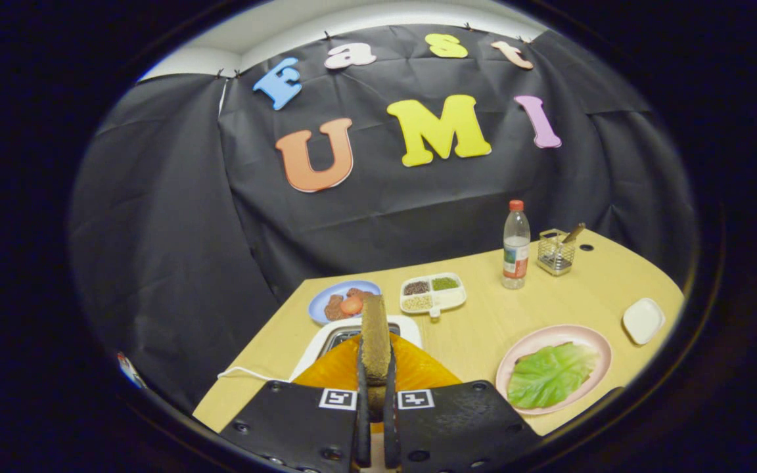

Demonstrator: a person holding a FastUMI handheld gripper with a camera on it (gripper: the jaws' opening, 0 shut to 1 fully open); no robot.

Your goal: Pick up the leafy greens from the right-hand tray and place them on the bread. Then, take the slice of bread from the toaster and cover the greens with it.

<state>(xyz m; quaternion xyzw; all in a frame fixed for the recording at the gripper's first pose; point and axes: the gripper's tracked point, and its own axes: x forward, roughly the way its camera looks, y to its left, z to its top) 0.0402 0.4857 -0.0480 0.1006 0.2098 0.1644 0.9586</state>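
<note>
Nearest to me, the gripper (376, 387) has its two fingers pressed together on a slice of bread (374, 341), which stands upright and edge-on between them, lifted above the white toaster (326, 336) just beyond the fingertips. An orange shape sits right under the slice, between the fingers and the toaster; what it is I cannot tell. A white cord (247, 374) trails off the toaster to the left. Off to the right of the fingers lies a pink plate (589, 338) with the leafy greens (549, 374) spread flat on it. A little further right sits a small white dish (642, 320). Beyond the toaster are a blue plate (326, 295) with reddish-brown food and a divided tray (432, 293) of seeds. Farthest back on the wooden table (483, 322) stand a bottle (516, 246) and a wire basket (556, 253).
</note>
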